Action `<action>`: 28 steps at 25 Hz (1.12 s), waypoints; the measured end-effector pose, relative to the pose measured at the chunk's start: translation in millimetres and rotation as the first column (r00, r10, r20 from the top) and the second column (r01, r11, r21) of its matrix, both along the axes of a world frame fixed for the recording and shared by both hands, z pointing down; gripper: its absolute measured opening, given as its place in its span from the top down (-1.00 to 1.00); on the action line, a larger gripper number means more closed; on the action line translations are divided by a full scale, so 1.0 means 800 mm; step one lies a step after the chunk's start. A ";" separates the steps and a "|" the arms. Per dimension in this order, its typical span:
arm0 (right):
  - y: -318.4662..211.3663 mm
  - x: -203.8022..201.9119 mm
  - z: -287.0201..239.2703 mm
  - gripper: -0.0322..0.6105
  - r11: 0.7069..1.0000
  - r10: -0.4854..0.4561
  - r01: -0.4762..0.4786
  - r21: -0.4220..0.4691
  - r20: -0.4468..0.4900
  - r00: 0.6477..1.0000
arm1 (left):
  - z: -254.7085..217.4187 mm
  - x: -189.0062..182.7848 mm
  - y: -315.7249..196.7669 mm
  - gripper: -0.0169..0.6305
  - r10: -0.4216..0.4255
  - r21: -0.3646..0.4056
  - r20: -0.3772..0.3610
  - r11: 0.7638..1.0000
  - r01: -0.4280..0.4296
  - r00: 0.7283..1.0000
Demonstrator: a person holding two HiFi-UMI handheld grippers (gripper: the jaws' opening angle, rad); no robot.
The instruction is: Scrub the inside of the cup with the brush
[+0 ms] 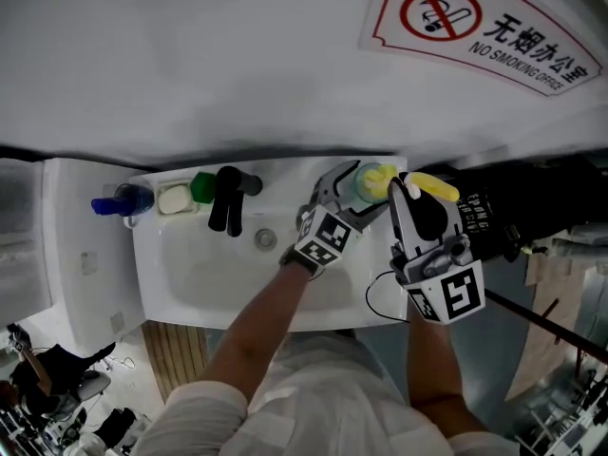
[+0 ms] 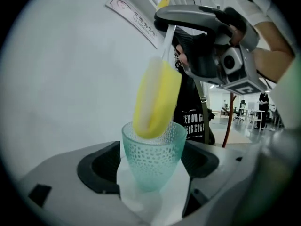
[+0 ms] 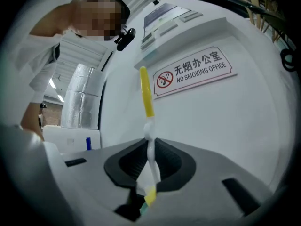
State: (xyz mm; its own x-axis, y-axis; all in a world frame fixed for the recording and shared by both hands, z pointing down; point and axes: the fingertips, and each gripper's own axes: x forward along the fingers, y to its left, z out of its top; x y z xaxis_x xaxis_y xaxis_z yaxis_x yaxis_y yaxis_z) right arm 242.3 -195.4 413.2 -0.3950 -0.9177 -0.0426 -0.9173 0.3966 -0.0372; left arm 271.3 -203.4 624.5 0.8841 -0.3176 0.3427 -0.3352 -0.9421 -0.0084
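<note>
Sink station, listed left to right from the head view.

1. Bottle [image 1: 123, 200]: blue, lying at the left rear edge of the sink [image 1: 190, 278].
2. Soap [image 1: 174, 199]: pale bar, just right of the bottle, on the sink's rear ledge.
3. Green item [image 1: 202, 187]: small, beside the soap; kind unclear.
4. Tap [image 1: 228, 199]: black, at the rear middle, spout over the basin.
5. Drain [image 1: 265, 239]: round metal, in the basin near the tap.
6. Left gripper [image 1: 342, 188]: held over the sink's right rear corner. Jaws clamped on the cup, one on each side of its lower body.
7. Cup [image 2: 153, 159]: clear teal, dimpled wall, upright in the left gripper view, mouth open toward the brush.
8. Brush [image 2: 157, 100]: yellow sponge head on a thin white stem, tilted, lower end of the head inside the cup's mouth and touching the rim. The far end of the handle is yellow.
9. Right gripper [image 1: 408, 198]: just right of the cup, jaws closed on the brush's white stem, the yellow handle end sticking out beyond them.
10. Sign [image 1: 484, 27]: red-bordered, no-smoking, on the white wall [image 1: 190, 55], upper right.
</note>
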 end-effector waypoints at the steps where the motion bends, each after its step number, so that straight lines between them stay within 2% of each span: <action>1: 0.002 0.001 -0.009 0.77 1.000 0.002 -0.002 0.013 0.003 1.000 | -0.002 -0.002 0.000 -0.20 -0.005 -0.007 0.000 1.000 0.005 1.000; 10: 0.027 0.012 -0.063 0.77 0.998 0.016 -0.019 0.063 0.042 0.999 | -0.029 -0.024 0.013 -0.20 -0.053 -0.035 0.020 0.998 0.053 0.998; 15: 0.044 0.013 -0.078 0.77 0.998 0.008 -0.014 0.064 0.093 0.996 | -0.050 -0.061 0.018 -0.20 -0.158 -0.125 -0.016 0.980 0.155 0.987; 21: 0.076 0.001 -0.077 0.77 0.999 -0.030 0.027 0.035 0.096 0.995 | -0.069 -0.109 0.058 -0.20 -0.180 -0.165 -0.013 0.971 0.175 0.984; 24: 0.093 -0.007 -0.071 0.77 0.999 -0.049 0.048 0.015 0.093 0.994 | -0.063 -0.132 0.084 -0.20 -0.173 -0.182 0.014 0.968 0.173 0.985; 28: 0.114 -0.019 -0.058 0.77 0.998 -0.067 0.068 -0.014 0.104 0.992 | -0.043 -0.155 0.118 -0.20 -0.141 -0.192 0.089 0.969 0.156 0.986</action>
State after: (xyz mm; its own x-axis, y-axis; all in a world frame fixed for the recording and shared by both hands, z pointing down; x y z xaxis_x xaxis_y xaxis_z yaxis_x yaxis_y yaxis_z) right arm 227.4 -103.8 366.8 -0.4504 -0.8900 -0.0706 -0.8793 0.4559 -0.1379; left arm 147.6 -109.3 590.0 0.8020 -0.3629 0.4744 -0.4769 -0.8673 0.1428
